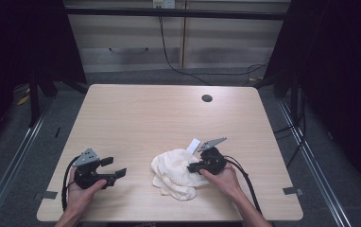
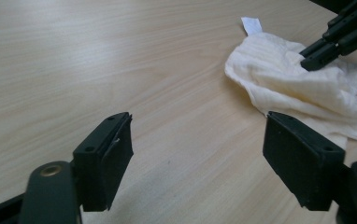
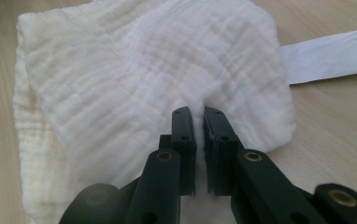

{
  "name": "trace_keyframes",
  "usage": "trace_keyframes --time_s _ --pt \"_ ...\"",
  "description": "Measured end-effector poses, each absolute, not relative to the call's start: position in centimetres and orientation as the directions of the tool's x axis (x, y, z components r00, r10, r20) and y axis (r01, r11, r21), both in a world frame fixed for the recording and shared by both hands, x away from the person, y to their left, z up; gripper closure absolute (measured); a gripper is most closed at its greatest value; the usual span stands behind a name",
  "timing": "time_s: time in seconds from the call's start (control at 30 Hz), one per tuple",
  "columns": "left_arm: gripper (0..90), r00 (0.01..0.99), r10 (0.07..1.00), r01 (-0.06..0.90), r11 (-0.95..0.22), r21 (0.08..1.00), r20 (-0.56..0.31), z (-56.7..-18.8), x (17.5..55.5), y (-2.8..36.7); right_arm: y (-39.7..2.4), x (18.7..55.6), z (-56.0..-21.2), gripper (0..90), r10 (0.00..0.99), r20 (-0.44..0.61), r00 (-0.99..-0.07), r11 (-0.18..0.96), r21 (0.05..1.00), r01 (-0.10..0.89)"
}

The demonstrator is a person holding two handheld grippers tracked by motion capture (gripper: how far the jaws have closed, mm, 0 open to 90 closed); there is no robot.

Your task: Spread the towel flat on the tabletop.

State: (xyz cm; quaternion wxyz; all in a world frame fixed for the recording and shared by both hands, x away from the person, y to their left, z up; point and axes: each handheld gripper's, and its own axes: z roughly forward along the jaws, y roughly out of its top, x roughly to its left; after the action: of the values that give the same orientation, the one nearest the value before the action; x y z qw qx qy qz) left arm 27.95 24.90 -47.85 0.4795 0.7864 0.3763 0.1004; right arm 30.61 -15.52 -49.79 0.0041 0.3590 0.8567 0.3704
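Cream cotton cloth (image 1: 175, 173), loosely woven and crumpled into a soft heap, lies on the wooden surface (image 1: 141, 118) toward its near edge, right of centre; a white label (image 1: 193, 145) sticks out from the heap's far side. Right tongs (image 3: 199, 128): pressed together on a raised fold of the cloth, fabric caught between the two black jaws. Left tongs (image 1: 114, 167): spread wide, nothing between them, resting near the near left corner of the surface, well apart from the cloth and pointed toward it. One round grommet hole (image 1: 207, 98) sits near the far right corner. Progress, by my judgement: early; the work looks like folding or laying out the cloth, one pinch is secured, the heap is not yet flat, and a second grip by the left tongs remains to be taken.
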Motion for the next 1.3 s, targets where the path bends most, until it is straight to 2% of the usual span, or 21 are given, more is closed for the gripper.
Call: trace_keyframes --time_s 0.27,0.37,0.4,0.53,0.6,0.77,0.9,0.97,1.17,1.3 --pt "30.1 0.694 0.687 0.515 -0.261 0.817 -0.218 -47.9 28.0 24.2 -14.9 29.7 -49.6 80.7 0.606 0.263 -0.751 0.482 0.630 0.609" --pt "31.6 0.712 0.670 0.500 -0.276 0.821 -0.208 -47.3 28.0 23.8 -15.1 29.6 -49.5 77.2 0.615 0.253 -0.747 0.485 0.625 0.611" --pt "33.4 0.720 0.661 0.491 -0.268 0.829 -0.212 -46.7 28.1 23.5 -15.3 29.6 -49.5 72.4 0.619 0.255 -0.743 0.474 0.633 0.612" --pt "36.0 0.741 0.638 0.478 -0.285 0.831 -0.208 -46.0 27.9 22.6 -15.9 29.4 -48.7 69.4 0.596 0.271 -0.756 0.453 0.664 0.595" --pt "43.3 0.760 0.620 0.474 -0.325 0.818 -0.193 -45.8 27.9 21.6 -16.4 29.1 -47.9 66.9 0.596 0.278 -0.753 0.424 0.688 0.589" --pt "47.7 0.807 0.567 0.443 -0.402 0.801 -0.162 -45.4 28.3 19.7 -17.5 28.0 -47.2 63.3 0.613 0.259 -0.747 0.413 0.701 0.582" --pt "52.4 0.819 0.544 0.438 -0.391 0.810 -0.181 -46.3 27.9 18.7 -18.4 26.8 -47.5 61.5 0.613 0.256 -0.748 0.401 0.715 0.573" --pt "61.4 0.832 0.528 0.441 -0.447 0.778 -0.169 -47.2 27.4 18.0 -18.7 26.6 -47.8 60.8 0.616 0.256 -0.745 0.400 0.713 0.576" --pt "62.3 0.848 0.489 0.458 -0.478 0.750 -0.205 -48.7 26.4 16.9 -19.5 26.6 -47.9 59.0 0.632 0.272 -0.726 0.362 0.724 0.587" --pt "57.4 0.854 0.480 0.453 -0.500 0.738 -0.199 -48.8 26.3 16.4 -19.6 26.6 -48.1 58.4 0.636 0.281 -0.719 0.357 0.719 0.597"
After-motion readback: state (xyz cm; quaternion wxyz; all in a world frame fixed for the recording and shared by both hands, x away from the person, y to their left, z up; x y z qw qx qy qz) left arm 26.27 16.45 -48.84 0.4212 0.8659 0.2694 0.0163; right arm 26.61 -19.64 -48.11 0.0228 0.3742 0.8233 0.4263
